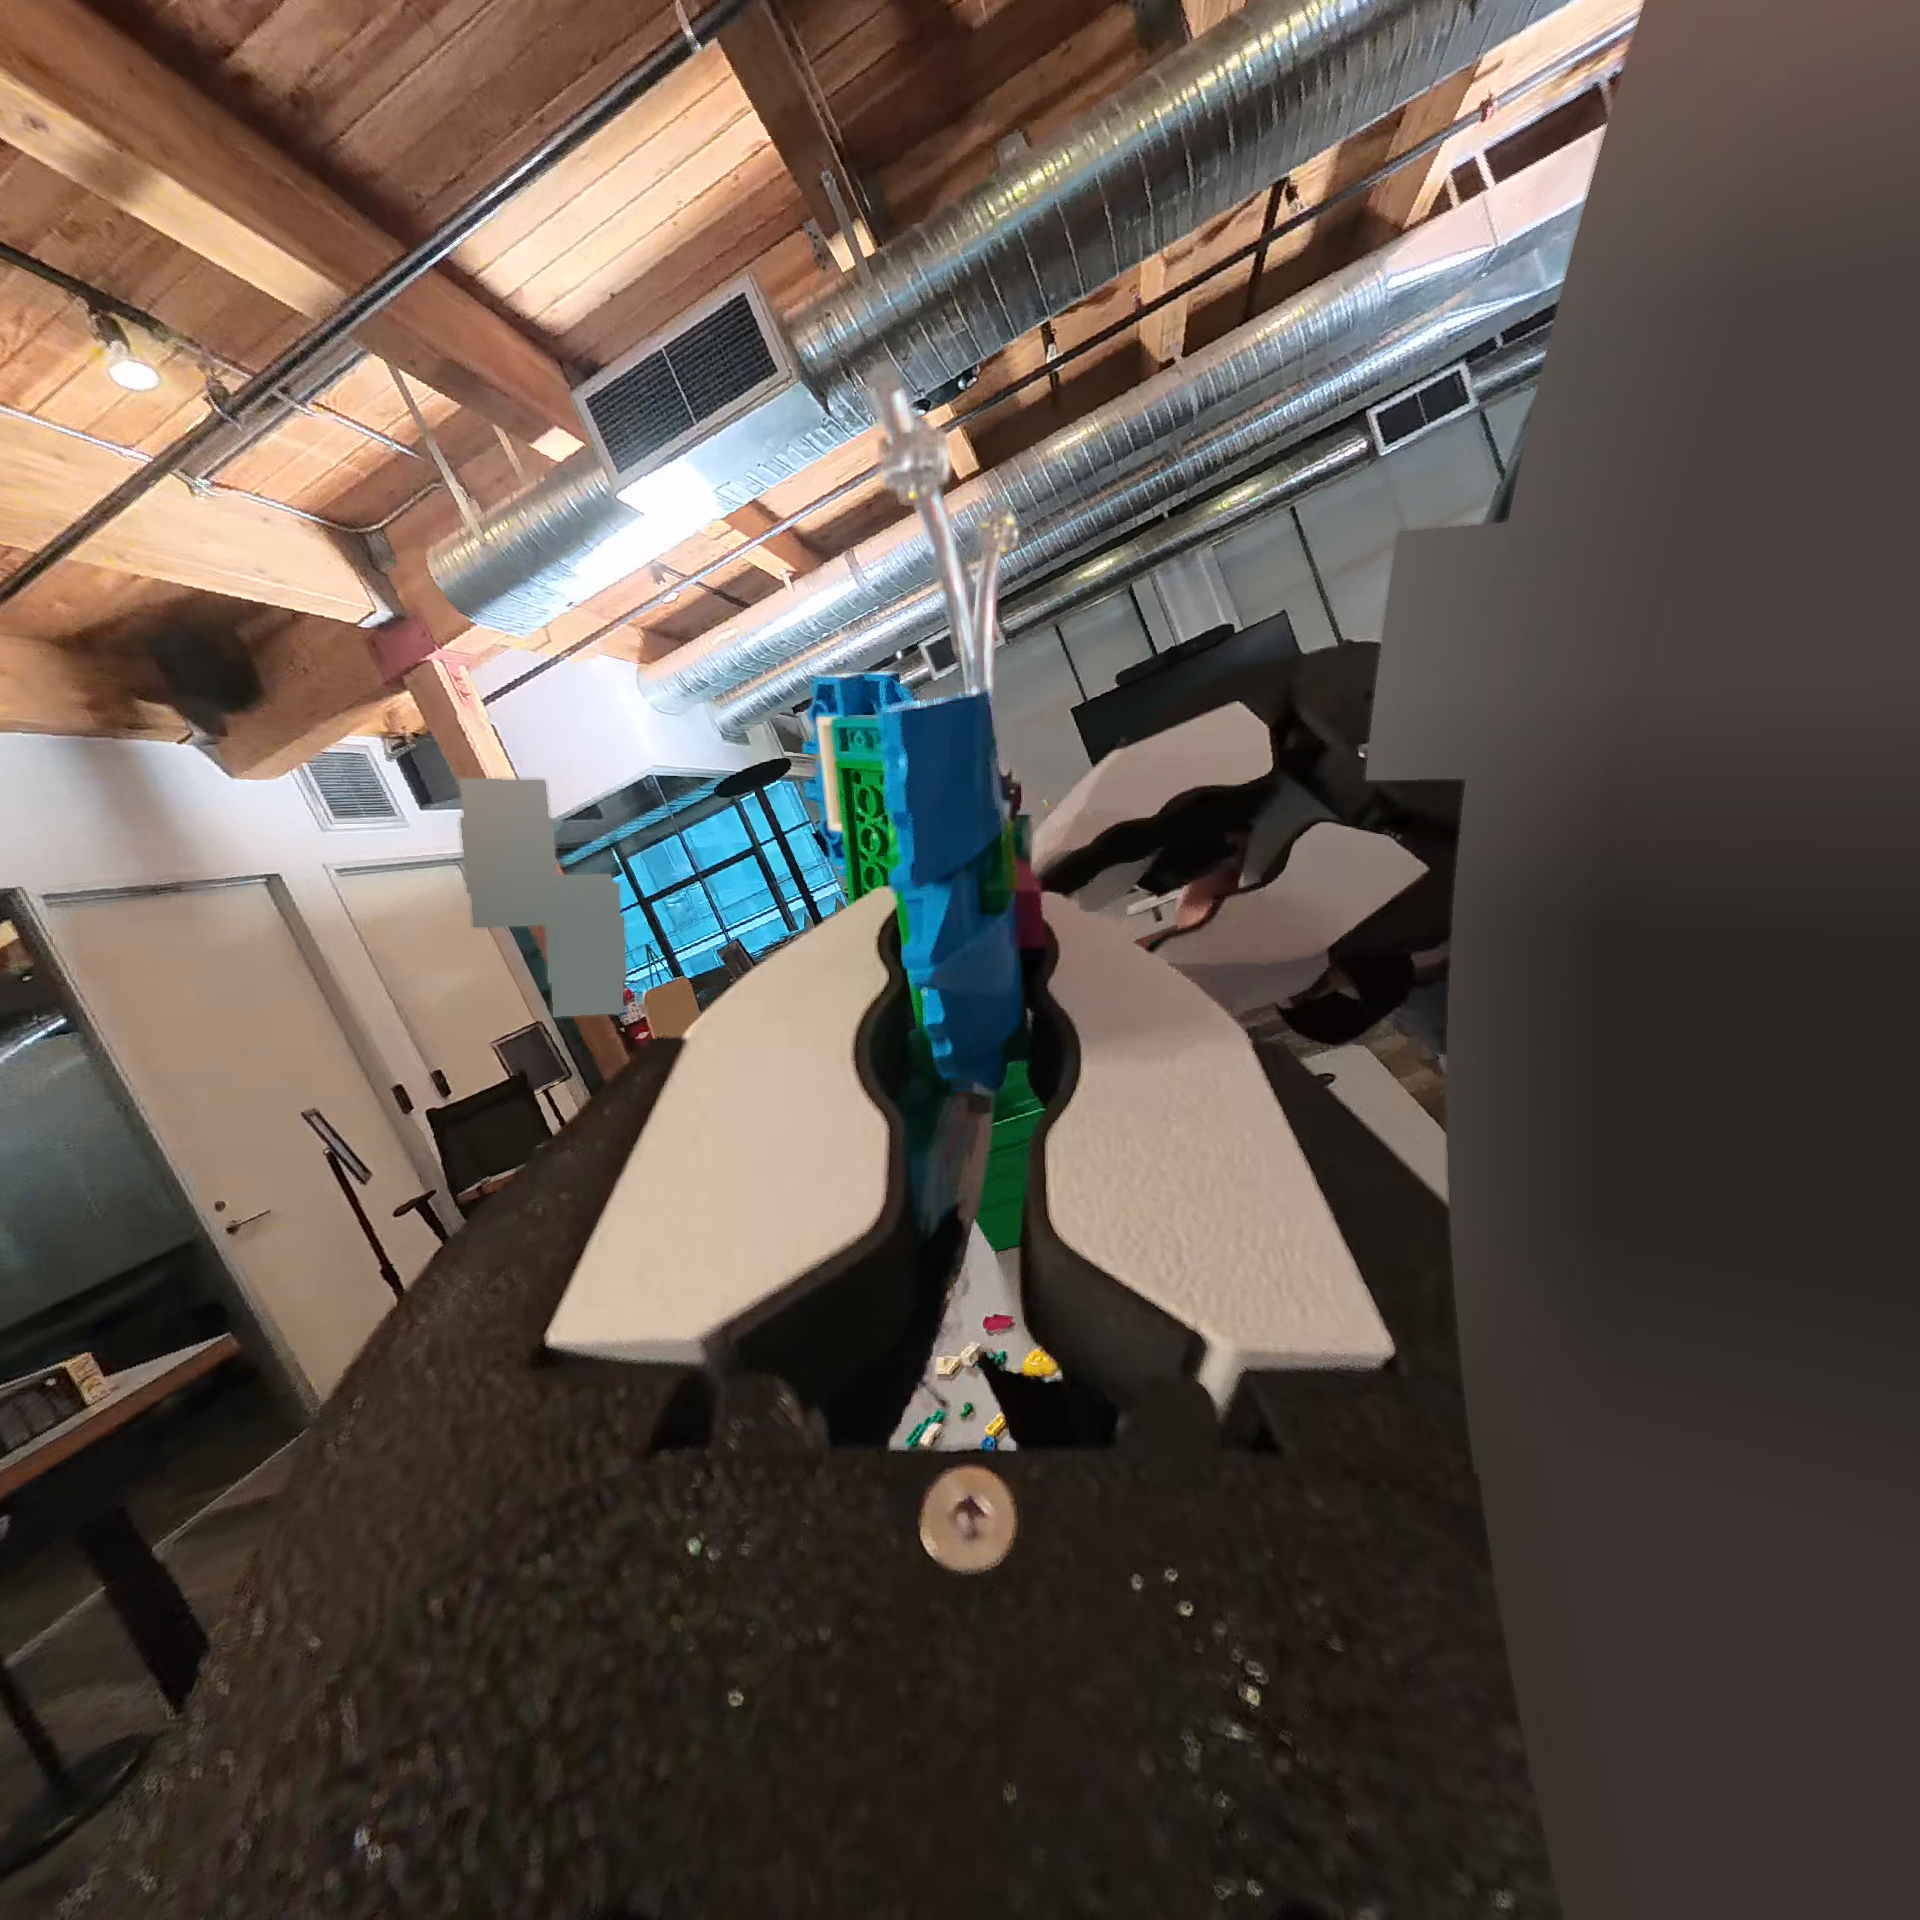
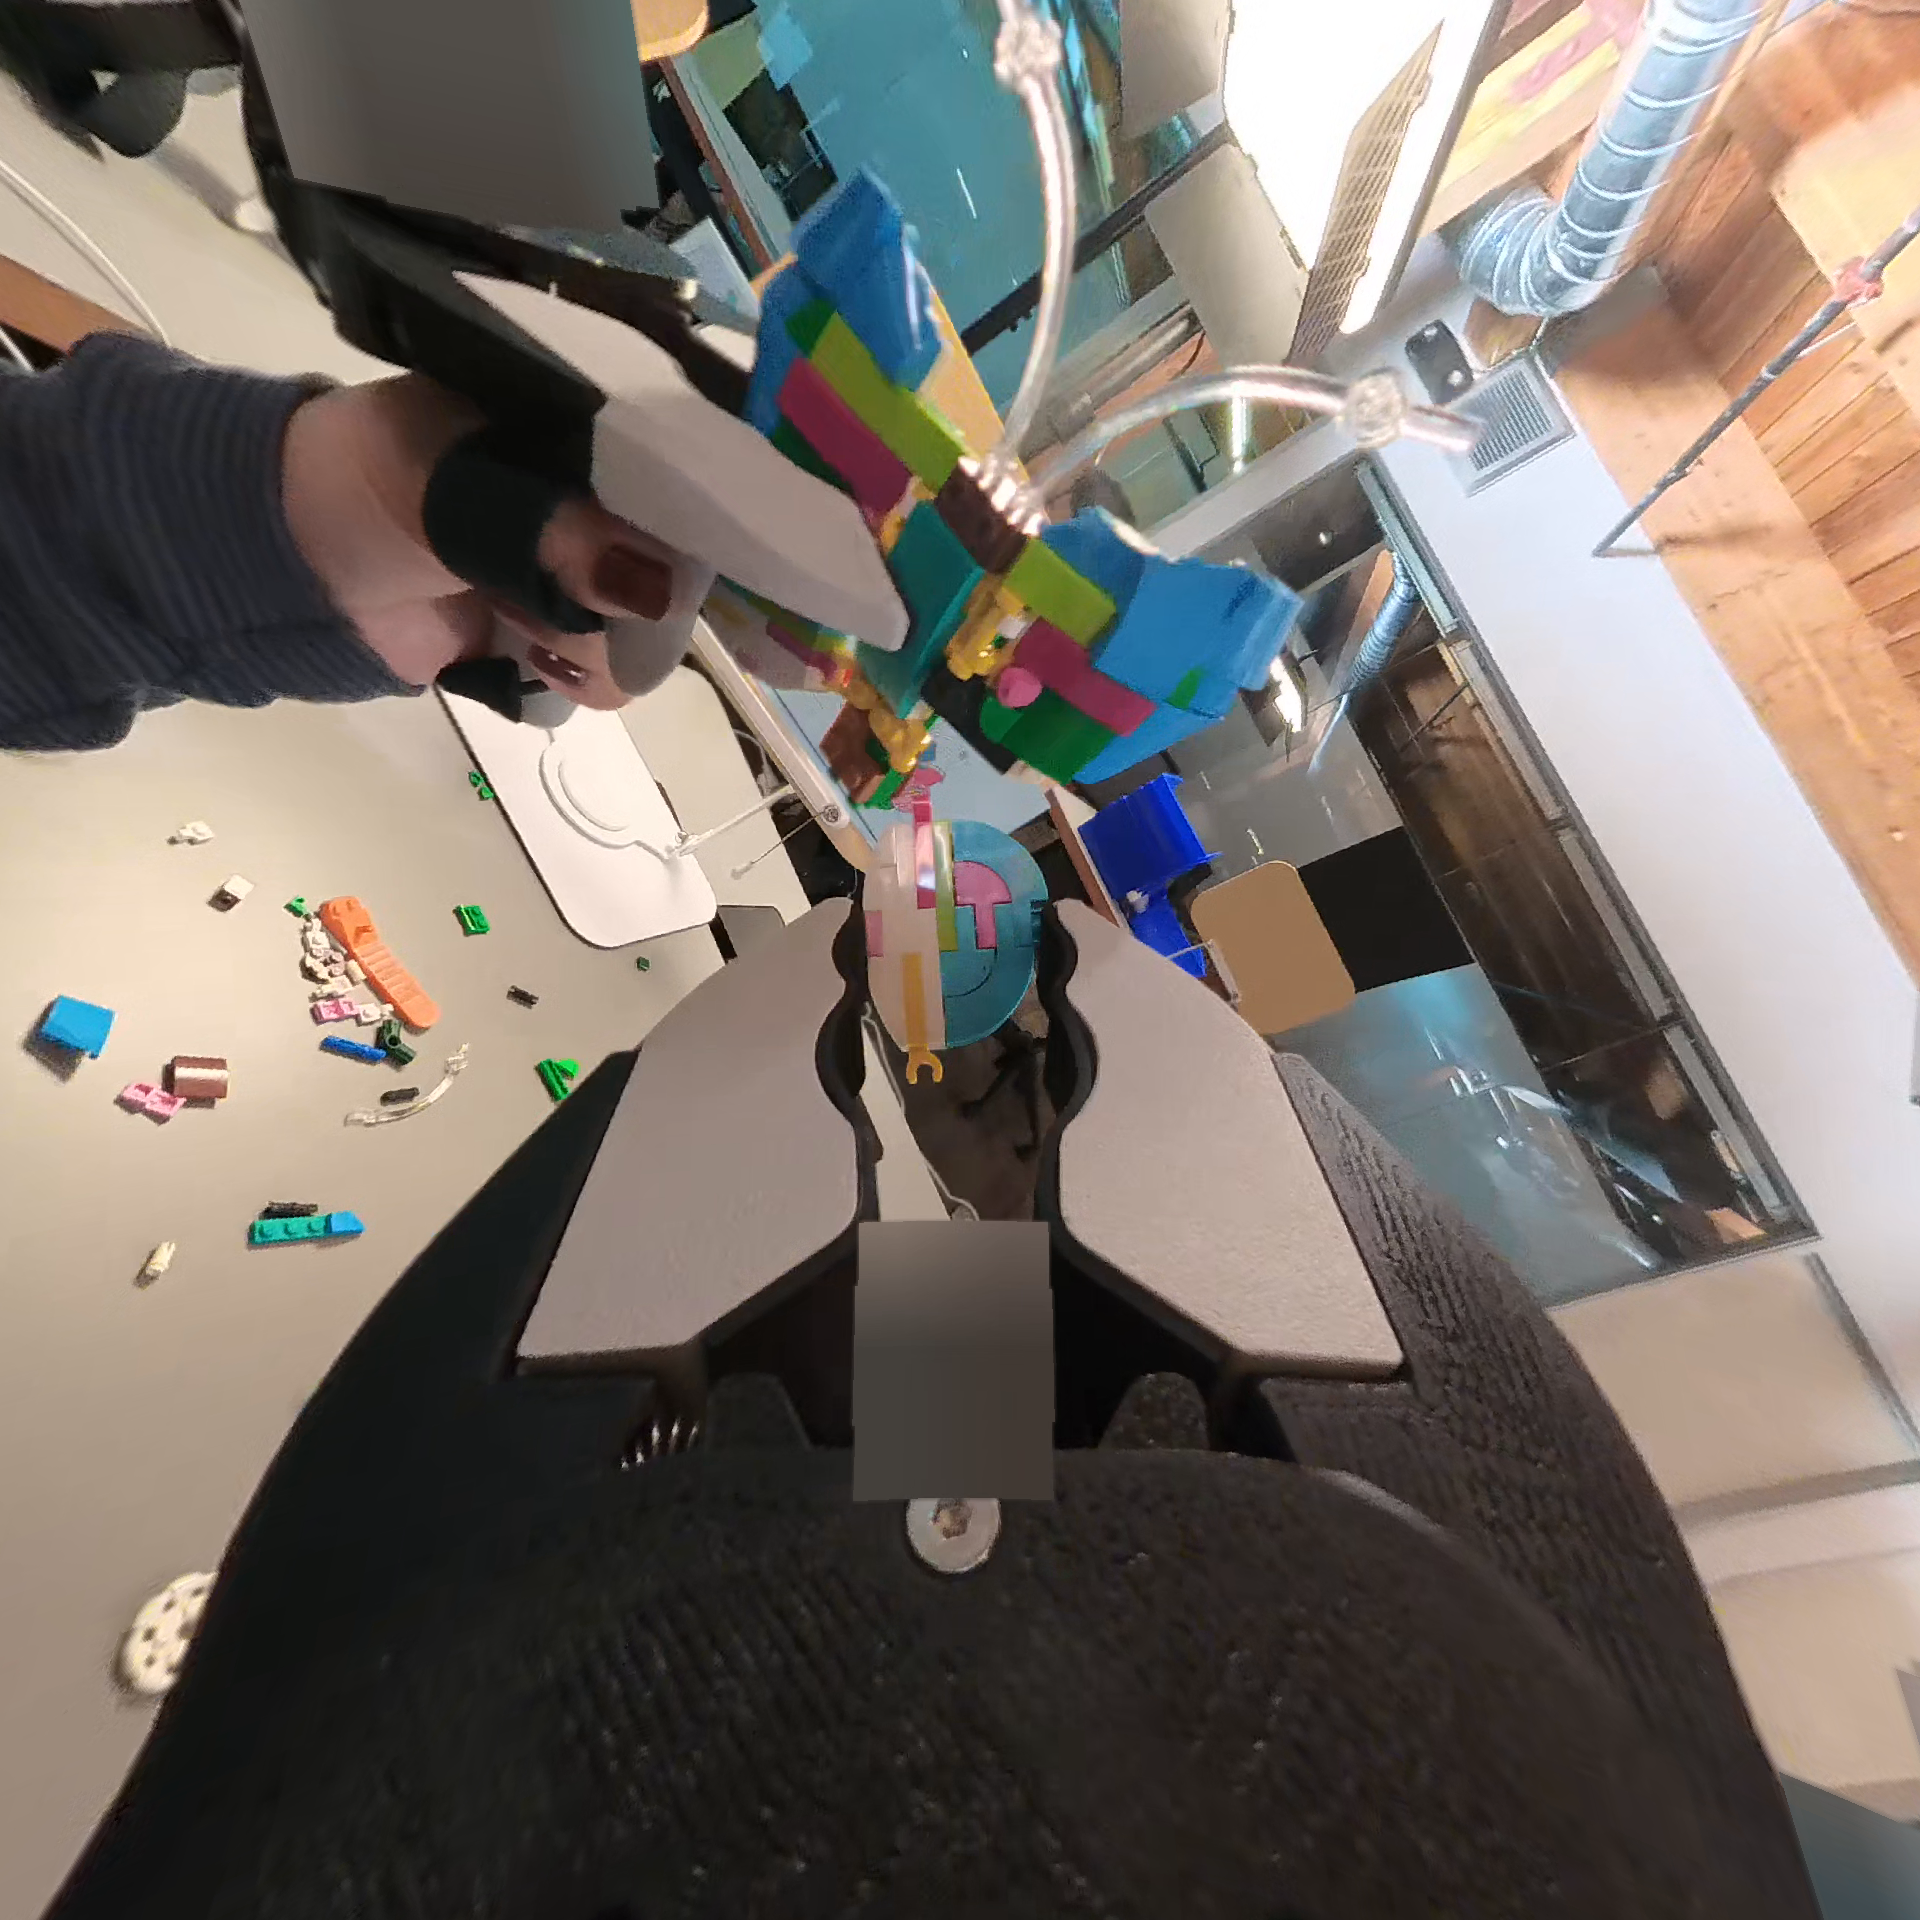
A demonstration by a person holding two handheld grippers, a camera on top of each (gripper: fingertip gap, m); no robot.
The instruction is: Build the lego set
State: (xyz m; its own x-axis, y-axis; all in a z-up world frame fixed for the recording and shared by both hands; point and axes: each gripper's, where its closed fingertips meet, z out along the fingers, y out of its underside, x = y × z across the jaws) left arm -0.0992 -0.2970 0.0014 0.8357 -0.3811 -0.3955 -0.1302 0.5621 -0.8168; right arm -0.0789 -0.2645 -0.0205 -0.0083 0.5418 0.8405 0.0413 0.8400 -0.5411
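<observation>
My left gripper [image 1: 966, 935] is shut on the main lego build [image 1: 951, 894], a blue and green block with clear curved stems [image 1: 940, 540] sticking up, held high in the air. In the right wrist view the same build [image 2: 997, 582] shows blue, green and magenta bricks, with the left gripper [image 2: 831, 561] clamped on its left side. My right gripper [image 2: 951, 935] is shut on a small round teal, pink and white lego piece [image 2: 961, 961], held just below the build, apart from it. The right gripper also shows in the left wrist view [image 1: 1216, 821].
Loose lego parts lie on the grey table [image 2: 125, 1351] at lower left: an orange brick separator [image 2: 379, 961], a blue plate [image 2: 75, 1023], a clear curved piece [image 2: 410, 1096], a white wheel [image 2: 161, 1631]. A white board [image 2: 603, 831] lies on the table. My hands' fingertips stand some 5 cm from each other. The blue plate [image 2: 75, 1023] is about 35 cm from both grippers' fingertips.
</observation>
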